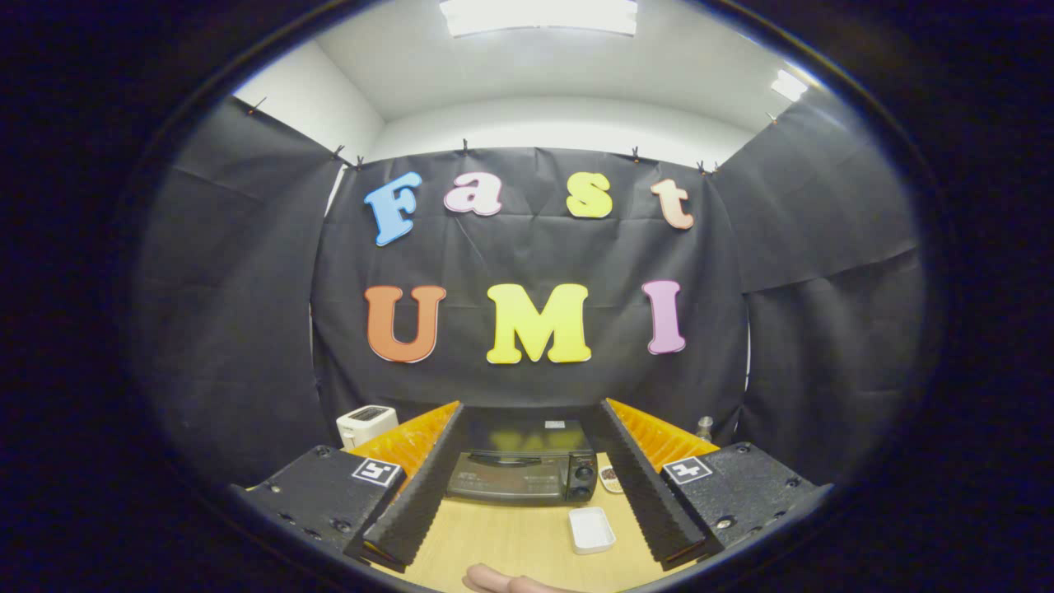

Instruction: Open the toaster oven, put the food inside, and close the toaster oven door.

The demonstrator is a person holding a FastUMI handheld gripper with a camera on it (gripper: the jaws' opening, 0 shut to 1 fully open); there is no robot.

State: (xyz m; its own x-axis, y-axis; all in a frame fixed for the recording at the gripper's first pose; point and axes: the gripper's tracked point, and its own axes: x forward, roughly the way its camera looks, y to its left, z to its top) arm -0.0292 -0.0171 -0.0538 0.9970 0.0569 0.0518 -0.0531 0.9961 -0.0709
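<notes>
Black cloth hangs round the booth on three sides, with a white ceiling and bright light panels above it, and a pale wooden bench (pixel 510 535) runs out ahead of me. I hold my gripper (pixel 527 539) level over the near part of that bench, its two fingers spread wide apart and pinching nothing; bare wood shows in the gap between them. At 12 o'clock, beyond the fingertips and framed between the two fingers, stands the toaster oven (pixel 520 471), a dark box with its glass door shut and upright, a handle bar across the top of the door and two round knobs stacked on its right side. At about 1 o'clock, nearer to me than the oven and just inside my right finger, lies a small white rectangular tray (pixel 591 529), which looks empty. Just beyond it, close by the oven's right front corner, sits a little round dish (pixel 610 477) with something dark in it; I cannot tell what the food is. Off at 10 o'clock, past my left finger and against the cloth, stands a white pop-up toaster (pixel 366 425). Something small and clear shows at 2 o'clock by the cloth, too small to make out. At 6 o'clock, part of a hand (pixel 510 581) shows, close under the gripper
</notes>
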